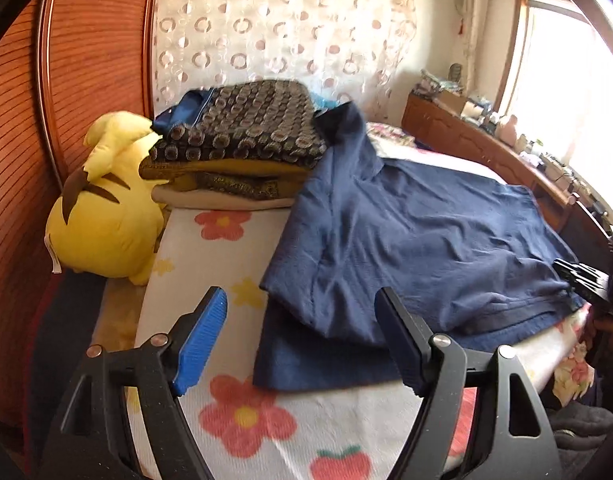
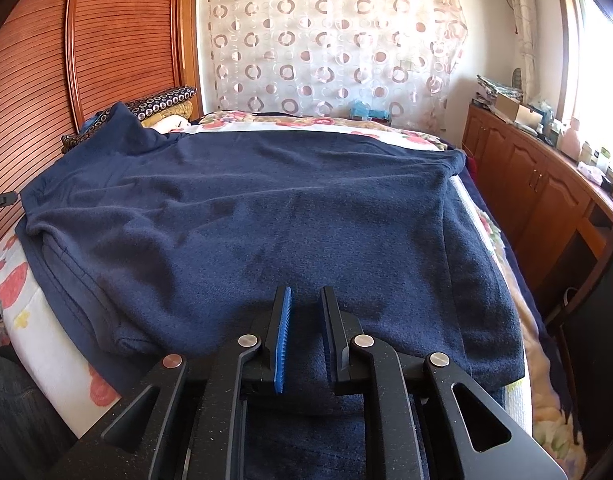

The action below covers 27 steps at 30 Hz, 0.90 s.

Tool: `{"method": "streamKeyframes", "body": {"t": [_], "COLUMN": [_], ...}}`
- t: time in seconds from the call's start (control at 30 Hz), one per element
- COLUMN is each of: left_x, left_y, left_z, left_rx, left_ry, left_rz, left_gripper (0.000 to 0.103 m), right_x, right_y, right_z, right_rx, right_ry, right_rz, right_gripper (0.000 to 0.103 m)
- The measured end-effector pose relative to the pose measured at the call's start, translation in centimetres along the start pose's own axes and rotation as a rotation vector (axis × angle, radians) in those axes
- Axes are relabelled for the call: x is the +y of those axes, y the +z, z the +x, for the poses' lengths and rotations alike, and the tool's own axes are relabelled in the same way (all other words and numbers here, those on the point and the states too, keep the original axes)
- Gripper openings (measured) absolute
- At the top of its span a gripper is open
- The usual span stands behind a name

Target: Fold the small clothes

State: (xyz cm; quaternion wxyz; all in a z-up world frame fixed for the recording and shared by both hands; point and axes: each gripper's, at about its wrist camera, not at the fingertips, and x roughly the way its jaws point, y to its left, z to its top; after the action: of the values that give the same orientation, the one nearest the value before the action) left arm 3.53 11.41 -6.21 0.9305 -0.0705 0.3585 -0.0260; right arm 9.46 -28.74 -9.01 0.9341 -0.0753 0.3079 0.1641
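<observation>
— Left wrist view: where does the navy shirt (image 1: 418, 240) lie?

— It lies spread across the bed (image 1: 242, 412), on a white cover printed with flowers and strawberries. Its collar end rides up toward a stack of folded textiles (image 1: 238, 144) by the headboard, and one sleeve is folded in over the body near the camera.

— And the left gripper (image 1: 302, 340)?

— Its fingers stand wide apart above the bed. The blue-padded finger (image 1: 200, 344) is over bare cover, the black one over the sleeve edge; neither pad presses on cloth.

— What does the right wrist view add?

— The same navy shirt (image 2: 266, 220) fills most of the bed (image 2: 54, 344), its hem toward the camera. The right gripper (image 2: 306, 340) has its fingers close together with a narrow gap between them. Navy fabric shows in that gap, but whether the pads pinch it cannot be told.

— Anything around?

— A yellow plush toy (image 1: 106, 208) sits beside the stack against the wooden headboard (image 1: 66, 80). A curtain with ring patterns (image 2: 330, 48) hangs behind the bed, and a wooden cabinet (image 2: 526, 184) with clutter runs under the window.
</observation>
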Motion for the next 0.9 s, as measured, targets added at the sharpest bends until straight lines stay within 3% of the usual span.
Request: {"method": "streamKeyframes", "body": {"t": [0.33,0.6,0.67,0.77,0.8,0.83,0.9], "left_x": [0.4,0.4,0.3,-0.2,-0.3,-0.5,-1.4], "left_y": [0.2,-0.2,-0.3,-0.3,-0.2,-0.1,0.3], "left_z": [3.6,4.2,4.1,4.0,4.0,3.9,3.1], "left_rx": [0.081,0.103,0.100,0.101,0.104,0.106,0.077], "left_ry": [0.028,-0.007,-0.014,-0.020,-0.035,-0.060,-0.121], "left_rz": [-0.007,0.002,0.008,0.028,0.031,0.032,0.042], "left_gripper": [0.077,0.077,0.068,0.044,0.040,0.025,0.015], "right_x": [-0.2,-0.2,-0.2,-0.3,-0.3,-0.4,-0.5], "right_y": [0.0,-0.1,-0.1,-0.1,-0.1,-0.1,-0.1], "right_z": [0.0,0.0,0.0,0.0,0.0,0.0,0.0], "right_rx": [-0.002,-0.003,-0.004,-0.003,-0.003,-0.003,-0.003], "right_ry": [0.008,0.015,0.016,0.018,0.019,0.022,0.038], "right_rz": [-0.002,-0.005,-0.006,-0.008,-0.009,-0.010,-0.002], "right_gripper": [0.017,0.020,0.021,0.023,0.023,0.025,0.030]}}
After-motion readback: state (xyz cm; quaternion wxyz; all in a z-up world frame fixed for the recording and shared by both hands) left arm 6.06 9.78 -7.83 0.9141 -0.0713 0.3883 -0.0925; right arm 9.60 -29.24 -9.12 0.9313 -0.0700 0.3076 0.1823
